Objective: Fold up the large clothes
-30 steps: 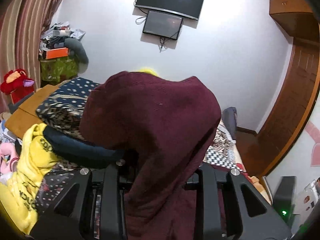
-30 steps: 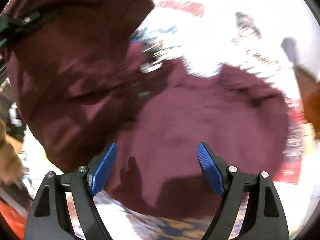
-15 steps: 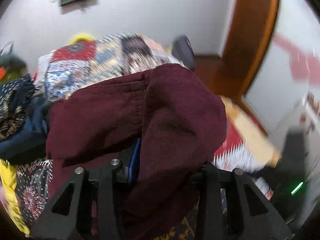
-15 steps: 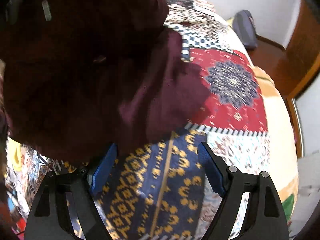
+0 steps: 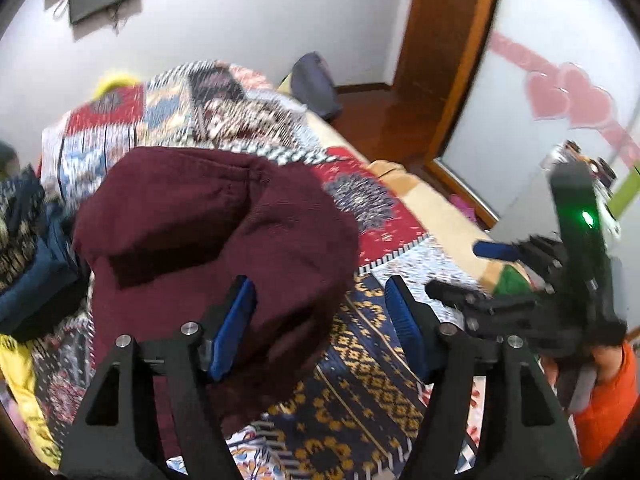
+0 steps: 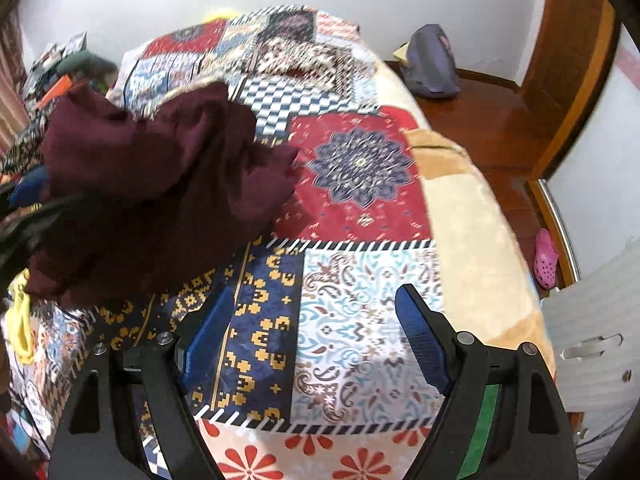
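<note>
Left wrist view
- Left gripper [image 5: 320, 312]: jaws spread and just been opening; the maroon garment [image 5: 216, 248] lies against the inner fingertip [image 5: 234, 320] on its left side, the other blue pad stands clear over the quilt, nothing pinched.
- Maroon garment: bunched in a mound on the patchwork quilt [image 5: 372, 376], toward the bed's left half, one fold edge running across its top.
- Left edge of bed: navy clothing [image 5: 32, 280] and a yellow garment [image 5: 20, 380] crowd it, touching or just beside the maroon heap.
- Open room: the quilt to the right of the heap is bare up to the tan border along the bed's right edge.
- Right gripper [image 5: 472, 268]: over that right edge, held by a hand in an orange sleeve [image 5: 608, 400], a green light on its body.

Right wrist view
- Right gripper [image 6: 316, 336]: jaws spread wide, only quilt [image 6: 360, 320] between the pads.
- Maroon garment [image 6: 152, 188]: crumpled at the left, hanging over the bed's left half, apart from this gripper.
- Open room: red, blue and paisley patches lie bare to the right edge; beyond it wooden floor, a grey bag [image 6: 432, 64] by the wall and a pink shoe [image 6: 546, 258].
</note>
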The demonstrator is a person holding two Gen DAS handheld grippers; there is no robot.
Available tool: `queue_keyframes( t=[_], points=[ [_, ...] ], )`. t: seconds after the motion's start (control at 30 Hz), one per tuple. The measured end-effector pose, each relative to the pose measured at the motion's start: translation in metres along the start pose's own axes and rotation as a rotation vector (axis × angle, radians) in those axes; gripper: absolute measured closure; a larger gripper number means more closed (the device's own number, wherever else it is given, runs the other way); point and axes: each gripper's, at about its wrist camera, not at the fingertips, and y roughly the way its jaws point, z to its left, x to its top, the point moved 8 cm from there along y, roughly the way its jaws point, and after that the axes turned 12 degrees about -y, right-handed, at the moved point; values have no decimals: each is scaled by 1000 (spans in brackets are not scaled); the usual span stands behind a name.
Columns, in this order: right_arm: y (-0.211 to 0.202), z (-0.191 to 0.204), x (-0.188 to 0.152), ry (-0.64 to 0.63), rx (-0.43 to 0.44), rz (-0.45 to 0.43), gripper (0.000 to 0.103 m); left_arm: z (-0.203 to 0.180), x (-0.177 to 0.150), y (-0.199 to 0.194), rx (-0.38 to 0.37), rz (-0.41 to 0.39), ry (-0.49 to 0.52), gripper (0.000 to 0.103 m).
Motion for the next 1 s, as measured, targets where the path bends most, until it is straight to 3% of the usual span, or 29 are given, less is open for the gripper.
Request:
queue_keyframes(
  t=[0.17, 0.33, 0.57, 0.73, 0.87, 1.0],
  points=[
    [-23, 2, 14, -21, -14, -62, 23, 17, 6, -41, 58, -94, -19, 33],
    [-42, 24, 45, -93, -3, -151, 23, 76, 14, -60, 162, -146, -101, 31],
    [-46, 82, 97, -237, 69, -234, 23, 167, -7, -42, 307, -66, -237, 29],
    [-19, 117, 120, -339, 94, -210, 23, 196, -48, -3, 271, 74, -304, 28],
    [16, 104, 115, -282, 52, -123, 23, 201, -64, 2, 274, 37, -301, 13],
    [56, 77, 86, -164, 118, -21, 22, 200, -73, 8, 231, 36, -311, 11]
  ],
)
